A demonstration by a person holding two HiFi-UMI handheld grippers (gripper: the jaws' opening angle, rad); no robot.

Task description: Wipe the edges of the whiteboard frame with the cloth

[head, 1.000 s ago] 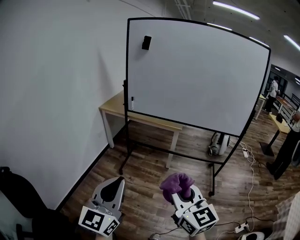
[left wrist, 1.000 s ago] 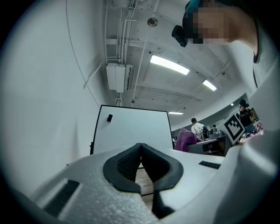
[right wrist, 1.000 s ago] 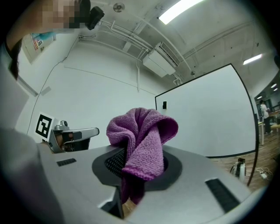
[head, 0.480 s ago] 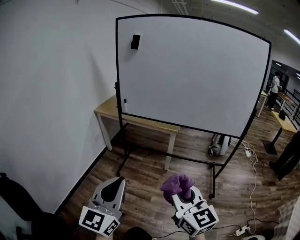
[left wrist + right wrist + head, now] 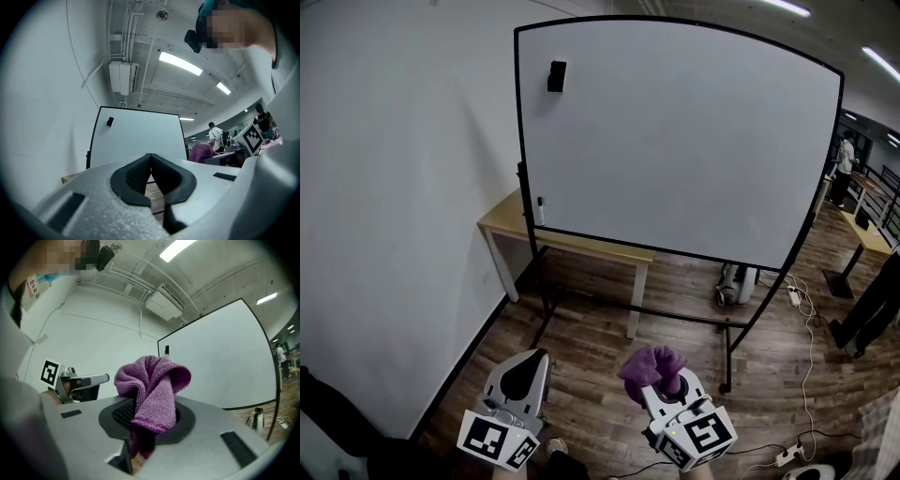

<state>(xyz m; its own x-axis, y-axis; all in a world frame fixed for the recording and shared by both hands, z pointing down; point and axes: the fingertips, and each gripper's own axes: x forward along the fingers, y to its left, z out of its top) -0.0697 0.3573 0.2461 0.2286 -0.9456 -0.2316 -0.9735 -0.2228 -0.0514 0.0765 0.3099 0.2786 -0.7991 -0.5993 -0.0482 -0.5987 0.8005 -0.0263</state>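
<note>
Whiteboard frame (image 5: 522, 131) — straight ahead, well apart from both claws, long side edges vertical. Grips the bunched cloth (image 5: 652, 366) in the right claw (image 5: 664, 382); holds the left claw (image 5: 525, 367) closed — empty.

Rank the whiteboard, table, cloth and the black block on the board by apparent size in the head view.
1. whiteboard, by far the largest
2. table, partly hidden behind the board
3. cloth, enlarged by nearness to the camera
4. black block, smallest
</note>
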